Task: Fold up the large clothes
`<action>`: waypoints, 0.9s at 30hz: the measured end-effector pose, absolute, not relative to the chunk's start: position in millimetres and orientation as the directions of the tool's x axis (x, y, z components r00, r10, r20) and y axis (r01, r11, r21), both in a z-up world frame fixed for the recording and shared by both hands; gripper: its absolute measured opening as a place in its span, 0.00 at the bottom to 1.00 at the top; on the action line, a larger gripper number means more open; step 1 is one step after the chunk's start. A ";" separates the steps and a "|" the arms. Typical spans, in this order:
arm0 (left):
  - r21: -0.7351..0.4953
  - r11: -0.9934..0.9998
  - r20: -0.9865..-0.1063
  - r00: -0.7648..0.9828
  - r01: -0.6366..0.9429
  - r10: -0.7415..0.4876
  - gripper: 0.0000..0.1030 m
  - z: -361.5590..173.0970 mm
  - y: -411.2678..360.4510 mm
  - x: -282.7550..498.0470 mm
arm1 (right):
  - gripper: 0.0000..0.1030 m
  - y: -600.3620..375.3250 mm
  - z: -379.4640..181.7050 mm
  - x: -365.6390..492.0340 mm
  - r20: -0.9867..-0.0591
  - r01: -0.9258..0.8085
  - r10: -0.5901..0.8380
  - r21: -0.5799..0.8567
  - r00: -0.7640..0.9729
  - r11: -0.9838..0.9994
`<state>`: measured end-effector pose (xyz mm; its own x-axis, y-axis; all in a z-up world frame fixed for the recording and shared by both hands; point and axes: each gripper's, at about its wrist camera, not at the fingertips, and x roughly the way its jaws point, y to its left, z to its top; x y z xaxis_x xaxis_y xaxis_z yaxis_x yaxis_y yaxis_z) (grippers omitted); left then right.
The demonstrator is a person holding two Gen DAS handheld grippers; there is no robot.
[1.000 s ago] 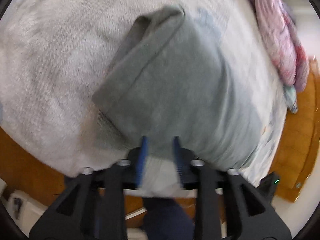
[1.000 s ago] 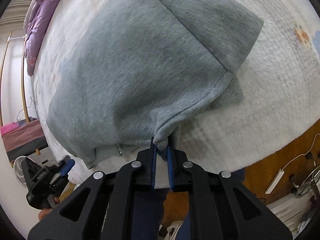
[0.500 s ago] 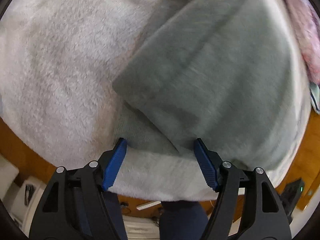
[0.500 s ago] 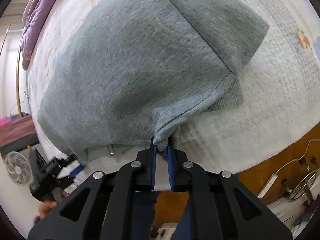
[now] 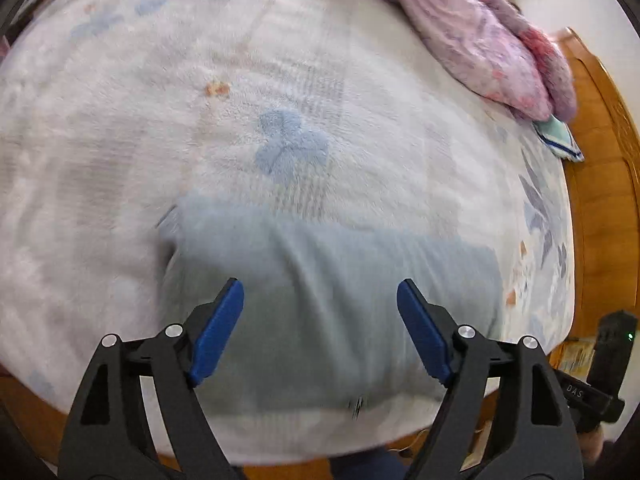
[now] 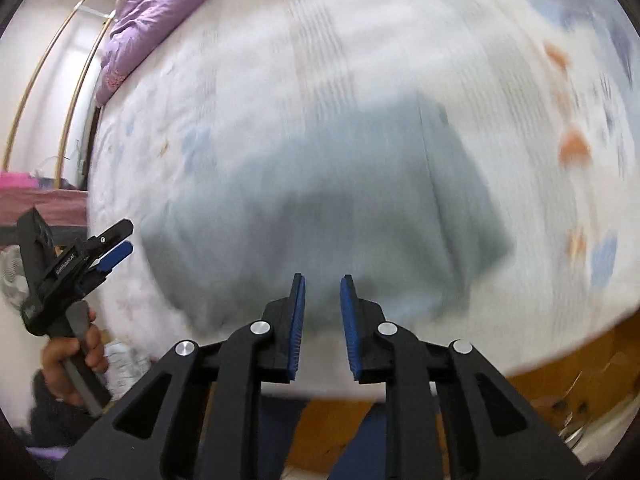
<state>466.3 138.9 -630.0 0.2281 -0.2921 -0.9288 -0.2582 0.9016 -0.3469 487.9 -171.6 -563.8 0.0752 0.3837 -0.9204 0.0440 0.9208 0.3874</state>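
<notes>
A grey top (image 5: pixel 332 304) lies folded on the bed (image 5: pixel 120 160), near the bed's front edge. It looks blurry in both views.

The left gripper (image 5: pixel 320 328) hangs over the top. Its blue fingers (image 5: pixel 218 328) are wide apart and have just been opening. Nothing is between them; the top lies below, on the bed.

The right gripper (image 6: pixel 322 320) also hangs over the top. Its fingers (image 6: pixel 298 320) have a small gap and have just been opening too. Nothing is pinched in the gap.

The right view shows the left gripper off to the side, past the bed's edge, held by a hand (image 6: pixel 74 364).

A pink and purple quilt (image 5: pixel 492 44) is bunched at the far side of the bed. A small green cloth (image 5: pixel 558 138) lies next to it. The bed cover is white with blue and orange shapes.
</notes>
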 end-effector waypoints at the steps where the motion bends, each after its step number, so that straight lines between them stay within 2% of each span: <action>1: -0.321 0.906 -0.942 0.191 -0.276 -0.275 0.77 -648.6 144.7 476.1 | 0.16 -167.4 -566.8 498.3 -0.922 0.031 0.377 0.381 0.090 0.924; 4: -0.242 0.917 -0.969 0.031 -0.317 -0.245 0.78 -707.3 165.1 493.7 | 0.16 -168.7 -592.6 526.3 -0.940 0.034 0.320 0.325 0.118 0.945; 5: -0.263 0.910 -0.963 0.038 -0.320 -0.265 0.79 -717.6 170.6 490.9 | 0.15 -171.1 -607.4 533.7 -0.941 0.037 0.319 0.324 0.113 0.945; 7: -0.303 0.898 -0.953 0.068 -0.319 -0.297 0.80 -725.2 180.4 484.8 | 0.09 -172.9 -636.6 540.9 -0.971 0.018 0.231 0.233 0.065 0.972; 8: -0.319 0.889 -0.947 0.080 -0.329 -0.311 0.80 -727.0 183.4 482.5 | 0.03 -179.1 -654.8 542.2 -0.975 0.022 0.219 0.220 0.036 0.975; 10: -0.325 0.886 -0.945 0.090 -0.331 -0.313 0.80 -728.7 184.0 481.3 | 0.00 -196.0 -682.4 542.6 -0.961 0.073 0.277 0.276 -0.001 0.958; 13: -0.323 0.884 -0.946 0.094 -0.337 -0.310 0.80 -725.5 181.7 482.4 | 0.00 -199.0 -678.4 548.8 -0.957 0.118 0.288 0.281 -0.038 0.952; 14: -0.338 0.874 -0.941 0.109 -0.350 -0.320 0.80 -721.5 181.2 482.5 | 0.03 -194.8 -670.1 549.8 -0.962 0.103 0.272 0.267 -0.034 0.958; 16: -0.380 0.843 -0.925 0.157 -0.381 -0.346 0.80 -709.7 187.8 475.6 | 0.03 -175.7 -640.2 550.8 -0.956 0.023 0.295 0.295 0.002 0.955; 20: -0.421 0.763 -0.907 0.230 -0.490 -0.353 0.80 -692.0 208.4 449.7 | 0.03 -113.2 -612.4 553.8 -0.898 -0.140 0.440 0.438 -0.023 0.888; 24: -0.403 0.713 -0.915 0.271 -0.574 -0.299 0.80 -683.5 225.4 417.7 | 0.03 -52.6 -628.2 562.2 -0.886 -0.224 0.452 0.464 -0.105 0.857; 27: -0.402 0.663 -0.916 0.284 -0.632 -0.285 0.80 -690.7 234.4 392.3 | 0.00 -28.5 -673.6 568.2 -0.919 -0.207 0.340 0.379 -0.201 0.902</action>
